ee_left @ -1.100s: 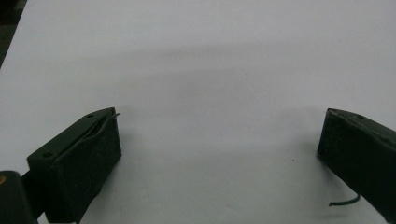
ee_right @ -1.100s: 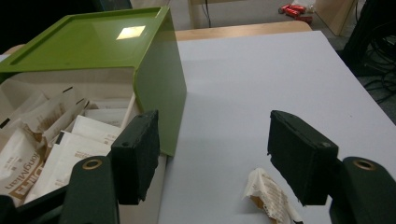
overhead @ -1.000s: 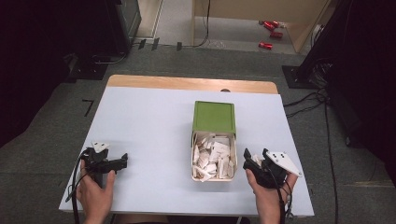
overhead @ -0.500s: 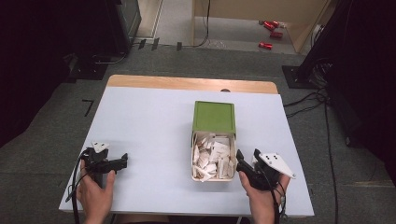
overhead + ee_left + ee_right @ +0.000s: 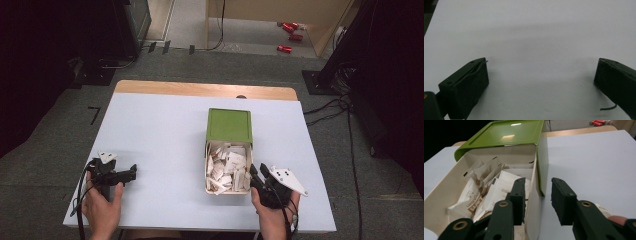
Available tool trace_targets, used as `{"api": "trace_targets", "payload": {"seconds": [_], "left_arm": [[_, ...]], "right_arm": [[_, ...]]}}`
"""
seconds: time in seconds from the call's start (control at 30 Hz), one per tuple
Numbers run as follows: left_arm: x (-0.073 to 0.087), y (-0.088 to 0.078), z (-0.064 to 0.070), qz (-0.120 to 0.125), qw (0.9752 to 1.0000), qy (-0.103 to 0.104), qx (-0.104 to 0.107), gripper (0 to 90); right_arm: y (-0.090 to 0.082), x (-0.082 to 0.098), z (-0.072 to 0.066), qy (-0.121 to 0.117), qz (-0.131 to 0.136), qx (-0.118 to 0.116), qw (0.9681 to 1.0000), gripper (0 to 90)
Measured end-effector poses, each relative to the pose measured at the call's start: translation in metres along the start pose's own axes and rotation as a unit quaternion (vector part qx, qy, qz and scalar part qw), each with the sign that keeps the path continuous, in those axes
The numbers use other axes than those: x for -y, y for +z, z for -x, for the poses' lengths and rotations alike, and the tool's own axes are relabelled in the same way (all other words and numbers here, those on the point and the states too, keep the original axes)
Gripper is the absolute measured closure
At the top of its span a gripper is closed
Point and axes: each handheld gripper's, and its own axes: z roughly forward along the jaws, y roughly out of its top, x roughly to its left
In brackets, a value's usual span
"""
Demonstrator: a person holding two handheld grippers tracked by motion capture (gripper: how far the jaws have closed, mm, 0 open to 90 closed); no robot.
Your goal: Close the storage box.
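A cream box (image 5: 206,170) full of white sachets (image 5: 225,162) sits right of the table's middle, its green lid (image 5: 229,125) slid back over the far half. My right gripper (image 5: 257,172) is at the box's near right corner. In the right gripper view its jaws have just been closing and straddle the right wall (image 5: 534,205): one jaw is inside among the sachets (image 5: 474,197), the other outside with a small gap to the wall. My left gripper (image 5: 131,172) rests at the near left, open (image 5: 541,62) over bare table.
The white table top (image 5: 165,135) has a wooden strip along its far edge (image 5: 200,90). Cables and dark equipment stand on the floor around it, and red items (image 5: 290,30) lie on the floor far behind.
My right gripper has shifted left up to the box's right wall and its jaws have narrowed around that wall. The left hand has stayed still.
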Motion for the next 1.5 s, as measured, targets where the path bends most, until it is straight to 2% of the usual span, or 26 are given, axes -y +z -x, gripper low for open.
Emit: {"api": "trace_targets", "payload": {"seconds": [0.23, 0.63, 0.97, 1.23, 1.33, 1.4, 1.5], "left_arm": [[0.000, 0.000, 0.000, 0.000, 1.0000, 0.000, 0.000, 0.0], [0.000, 0.000, 0.000, 0.000, 1.0000, 0.000, 0.000, 0.0], [0.000, 0.000, 0.000, 0.000, 1.0000, 0.000, 0.000, 0.0], [0.000, 0.000, 0.000, 0.000, 1.0000, 0.000, 0.000, 0.0], [0.000, 0.000, 0.000, 0.000, 1.0000, 0.000, 0.000, 0.0], [0.000, 0.000, 0.000, 0.000, 1.0000, 0.000, 0.000, 0.0], [0.000, 0.000, 0.000, 0.000, 1.0000, 0.000, 0.000, 0.0]], "right_arm": [[-0.002, 0.008, -0.002, 0.003, 0.001, -0.004, 1.0000, 73.6], [-0.006, 0.021, -0.006, 0.007, 0.007, 0.004, 0.9999, 76.2], [-0.010, 0.035, -0.005, 0.030, 0.007, 0.000, 0.9995, 77.4], [-0.006, 0.046, -0.008, 0.022, -0.003, 0.011, 0.9997, 80.3], [-0.004, 0.048, -0.008, 0.020, -0.006, 0.009, 0.9997, 82.5], [-0.005, 0.049, -0.008, 0.023, -0.003, 0.011, 0.9997, 83.0], [-0.004, 0.053, -0.012, 0.015, 0.003, 0.018, 0.9997, 84.4]]}}
